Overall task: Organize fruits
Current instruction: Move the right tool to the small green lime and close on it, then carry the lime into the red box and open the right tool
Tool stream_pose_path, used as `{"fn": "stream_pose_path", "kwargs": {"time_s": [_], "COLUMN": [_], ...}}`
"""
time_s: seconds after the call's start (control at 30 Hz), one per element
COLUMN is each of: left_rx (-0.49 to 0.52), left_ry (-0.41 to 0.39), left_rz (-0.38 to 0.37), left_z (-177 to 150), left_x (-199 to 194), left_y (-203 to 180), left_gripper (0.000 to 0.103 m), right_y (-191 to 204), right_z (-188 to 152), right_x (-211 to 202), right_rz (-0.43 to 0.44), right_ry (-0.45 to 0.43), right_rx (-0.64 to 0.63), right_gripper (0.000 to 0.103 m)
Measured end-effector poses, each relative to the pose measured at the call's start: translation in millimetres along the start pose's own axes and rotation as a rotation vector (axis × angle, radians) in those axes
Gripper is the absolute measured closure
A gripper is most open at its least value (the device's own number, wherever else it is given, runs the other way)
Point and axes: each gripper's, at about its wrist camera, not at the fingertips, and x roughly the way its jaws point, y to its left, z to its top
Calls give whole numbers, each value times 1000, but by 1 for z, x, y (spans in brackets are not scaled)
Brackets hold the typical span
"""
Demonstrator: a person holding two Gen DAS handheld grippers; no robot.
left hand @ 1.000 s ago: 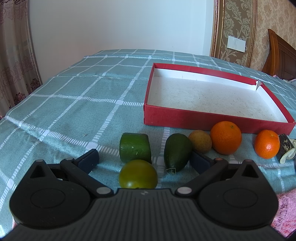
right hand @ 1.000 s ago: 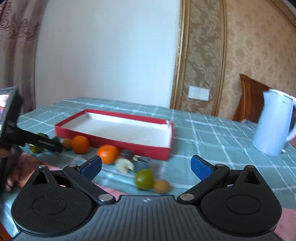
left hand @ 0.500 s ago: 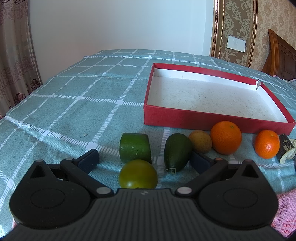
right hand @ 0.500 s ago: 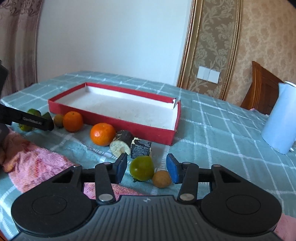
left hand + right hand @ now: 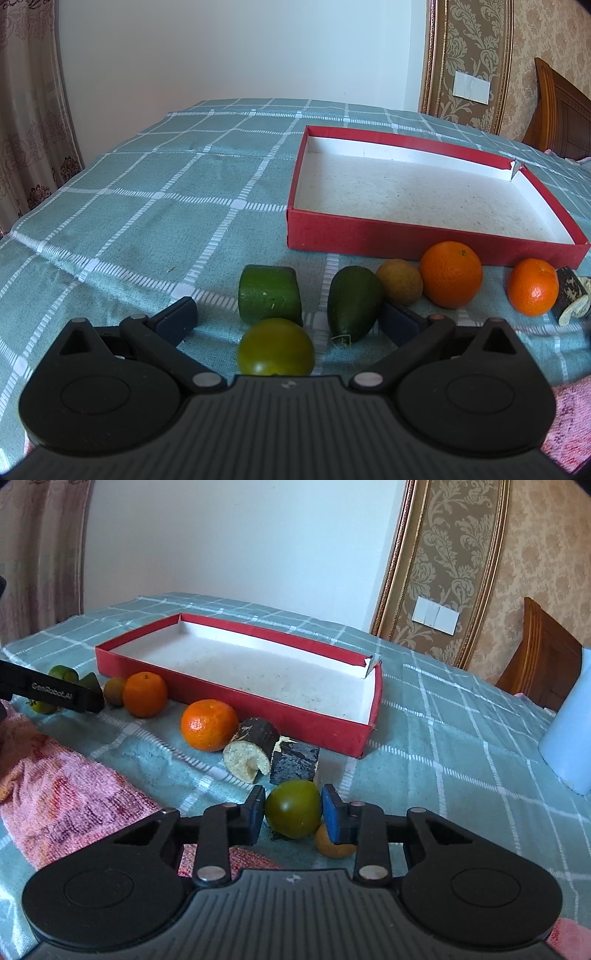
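Two tools in service. My right tool (image 5: 293, 814) has its blue padded fingers pressed against a smooth round green fruit (image 5: 293, 808), a small tan fruit (image 5: 330, 846) just beneath. My left tool (image 5: 286, 319) gapes wide around a glossy green fruit (image 5: 275, 347); beyond sits the shallow red cardboard box (image 5: 424, 240), speckled white inside.

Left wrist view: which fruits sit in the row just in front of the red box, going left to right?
Green cut chunk → dark green avocado → small brownish fruit → large orange → smaller orange.
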Motion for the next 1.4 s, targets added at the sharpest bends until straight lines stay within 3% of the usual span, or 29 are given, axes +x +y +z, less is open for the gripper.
{"fn": "stream_pose_path", "kwargs": {"time_s": [0.27, 0.57, 0.67, 0.73, 0.83, 0.9, 1.0, 1.13, 1.27, 1.4], "left_rx": [0, 0, 0, 0, 0, 0, 0, 0, 0, 0], "left_ry": [0, 0, 0, 0, 0, -1, 0, -1, 0, -1], "left_rz": [0, 0, 0, 0, 0, 0, 0, 0, 0, 0], "left_z": [0, 0, 0, 0, 0, 0, 0, 0, 0, 0], "left_x": [0, 0, 0, 0, 0, 0, 0, 0, 0, 0], "left_y": [0, 0, 0, 0, 0, 0, 0, 0, 0, 0], "left_gripper": [0, 0, 0, 0, 0, 0, 0, 0, 0, 0], "right_y": [-1, -26, -29, -29, -31, -29, -17, 7, 21, 25], "right_z": [42, 78, 77, 74, 66, 59, 40, 17, 4, -1], "right_x": [-15, 71, 85, 82, 57, 35, 8, -9, -10, 2], "right_rz": [0, 28, 13, -36, -27, -26, 50, 22, -1, 61], "right_ry": [-144, -37, 2, -11, -97, -143, -173, -101, -67, 1], "right_rx": [27, 149, 155, 163, 197, 203, 169, 133, 101, 108], "right_gripper": [71, 70, 67, 48, 33, 33, 31, 30, 21, 21]}}
